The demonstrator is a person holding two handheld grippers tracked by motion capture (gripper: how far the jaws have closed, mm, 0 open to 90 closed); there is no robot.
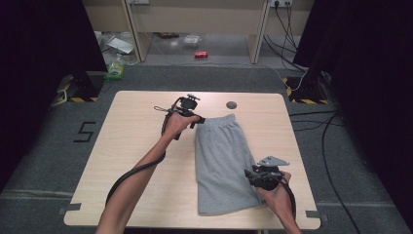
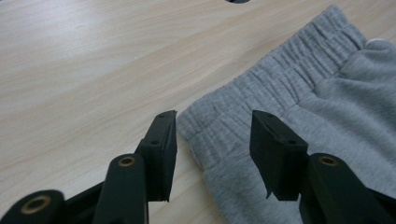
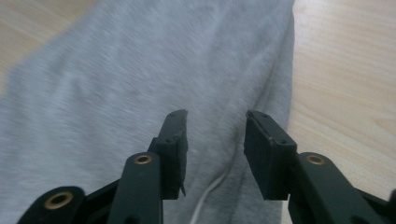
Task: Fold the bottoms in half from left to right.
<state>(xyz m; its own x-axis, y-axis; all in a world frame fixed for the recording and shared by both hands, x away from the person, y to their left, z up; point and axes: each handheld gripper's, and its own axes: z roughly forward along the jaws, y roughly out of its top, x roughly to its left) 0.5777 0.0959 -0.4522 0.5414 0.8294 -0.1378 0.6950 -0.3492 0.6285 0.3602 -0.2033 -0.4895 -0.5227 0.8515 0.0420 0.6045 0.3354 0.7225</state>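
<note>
Both grippers are seen part-open with nothing clamped between their black jaws. In the high view, the left gripper [image 1: 198, 120] is held at the upper middle of the frame, at the waistband corner of the grey fleece shorts [image 1: 221, 161]; the right gripper [image 1: 249, 174] is poised at the lower right, over the shorts' right-hand edge near the hem. In the left gripper view, the ribbed elastic waistband [image 2: 261, 88] is seen ahead of the gap, its corner lying between the jaw tips but not pinched.

The shorts are laid folded lengthwise into a narrow strip, centre-right on the pale wood-grain table [image 1: 141, 146], waistband toward the top of the frame. The lengthwise fold is judged done; a crosswise fold, or a fresh grasp at both ends, appears left to do.

The fabric is a soft, matte, heathered knit, gathered into fine ridges at the waistband and smooth below. In the right gripper view, a thin white drawcord [image 3: 212, 189] is seen at the bottom centre, beside a doubled fabric edge. A small dark round grommet [image 1: 231, 105] is set into the tabletop above the waistband.
</note>
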